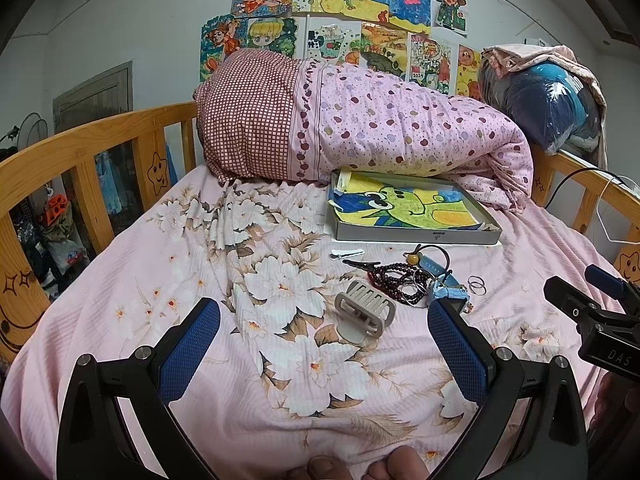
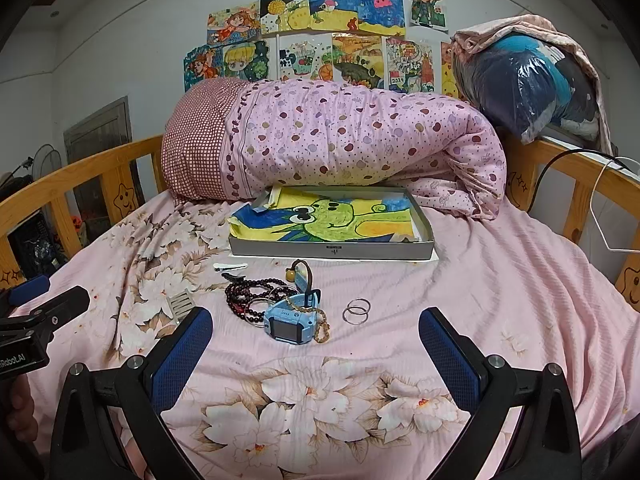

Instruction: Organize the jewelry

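You've got one bed (image 2: 500,280) here, wooden rails, covered in a ribbed pink sheet with big cream flowers printed on it. At 12 o'clock sits one fat rolled quilt (image 2: 340,136), pink with spots, checked at one end. Just in front of it is one shallow grey box (image 2: 332,250), rectangular, with a crayon frog drawing lying inside.

The jewelry's all on the sheet just in front of the box, in a loose clump. One blue plastic watch (image 2: 286,326), chunky square face, with a thin gold chain (image 2: 320,322) draped over it. One string of dark red beads (image 2: 250,296) coiled at its 10 o'clock. One ribbed beige claw clip (image 1: 362,310) further out at 9. Two thin metal rings (image 2: 356,311), overlapping, at the watch's 3 o'clock. Two flat hair clips: one white (image 2: 230,267), one black (image 2: 236,278), touching the beads.

Both tongs are spread wide and holding nothing: left gripper (image 1: 324,336) points toward the claw clip, right gripper (image 2: 316,340) toward the watch. Pads are textured blue.
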`<state>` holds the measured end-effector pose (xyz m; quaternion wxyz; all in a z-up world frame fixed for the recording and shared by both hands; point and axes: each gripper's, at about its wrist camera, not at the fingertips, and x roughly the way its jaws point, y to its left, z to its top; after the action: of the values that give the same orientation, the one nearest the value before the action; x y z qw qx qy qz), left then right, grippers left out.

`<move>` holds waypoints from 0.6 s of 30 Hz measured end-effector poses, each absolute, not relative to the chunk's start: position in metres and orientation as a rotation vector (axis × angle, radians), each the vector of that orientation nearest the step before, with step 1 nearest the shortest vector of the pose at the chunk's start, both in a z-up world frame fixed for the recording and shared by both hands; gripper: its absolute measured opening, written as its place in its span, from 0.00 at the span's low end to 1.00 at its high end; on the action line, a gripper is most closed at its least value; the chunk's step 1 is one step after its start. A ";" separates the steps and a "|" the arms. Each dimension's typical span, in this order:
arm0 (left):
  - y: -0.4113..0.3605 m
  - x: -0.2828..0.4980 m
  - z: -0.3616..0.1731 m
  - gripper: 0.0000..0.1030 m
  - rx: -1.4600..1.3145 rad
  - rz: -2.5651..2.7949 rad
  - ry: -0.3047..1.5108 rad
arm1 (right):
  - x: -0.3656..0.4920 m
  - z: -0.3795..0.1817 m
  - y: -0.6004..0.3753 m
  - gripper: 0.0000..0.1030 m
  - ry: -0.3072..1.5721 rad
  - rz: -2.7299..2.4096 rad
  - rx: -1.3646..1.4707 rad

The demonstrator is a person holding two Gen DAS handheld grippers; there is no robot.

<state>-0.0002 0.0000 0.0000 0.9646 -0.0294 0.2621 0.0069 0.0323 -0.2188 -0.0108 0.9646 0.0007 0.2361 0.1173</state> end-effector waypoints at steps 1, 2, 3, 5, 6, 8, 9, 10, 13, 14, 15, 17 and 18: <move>0.000 0.000 0.000 0.99 -0.060 0.014 0.530 | 0.032 -0.011 -0.219 1.00 0.478 0.238 0.002; 0.000 0.000 0.000 0.99 -0.060 0.015 0.530 | 0.032 -0.011 -0.219 1.00 0.479 0.238 0.002; 0.000 0.000 0.000 0.99 -0.059 0.015 0.531 | 0.033 -0.011 -0.219 1.00 0.479 0.237 0.002; 0.000 0.000 0.000 0.99 -0.060 0.014 0.531 | 0.032 -0.011 -0.218 1.00 0.479 0.237 0.002; 0.000 0.000 0.000 0.99 -0.060 0.014 0.531 | 0.033 -0.012 -0.218 1.00 0.479 0.238 0.002; 0.000 0.000 0.000 0.99 -0.060 0.015 0.531 | 0.033 -0.012 -0.218 1.00 0.480 0.238 0.002; 0.000 0.000 0.000 0.99 -0.060 0.014 0.531 | 0.033 -0.012 -0.218 1.00 0.481 0.238 0.002; 0.000 0.000 0.000 0.99 -0.060 0.014 0.532 | 0.033 -0.012 -0.218 1.00 0.482 0.238 0.002; 0.000 0.000 0.000 0.99 -0.060 0.015 0.532 | 0.033 -0.012 -0.218 1.00 0.482 0.238 0.003; 0.000 0.000 0.000 0.99 -0.061 0.015 0.531 | 0.033 -0.013 -0.218 1.00 0.482 0.238 0.003; 0.000 0.000 0.000 0.99 -0.061 0.015 0.532 | 0.033 -0.013 -0.218 1.00 0.482 0.238 0.003; 0.000 0.000 0.000 0.99 -0.060 0.014 0.533 | 0.033 -0.013 -0.218 1.00 0.482 0.238 0.004; 0.000 0.000 0.000 0.99 -0.060 0.015 0.532 | 0.034 -0.013 -0.218 1.00 0.483 0.238 0.004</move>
<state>-0.0001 0.0000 0.0000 0.9643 -0.0296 0.2630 0.0072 0.0337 -0.2180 -0.0128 0.9640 0.0018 0.2387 0.1175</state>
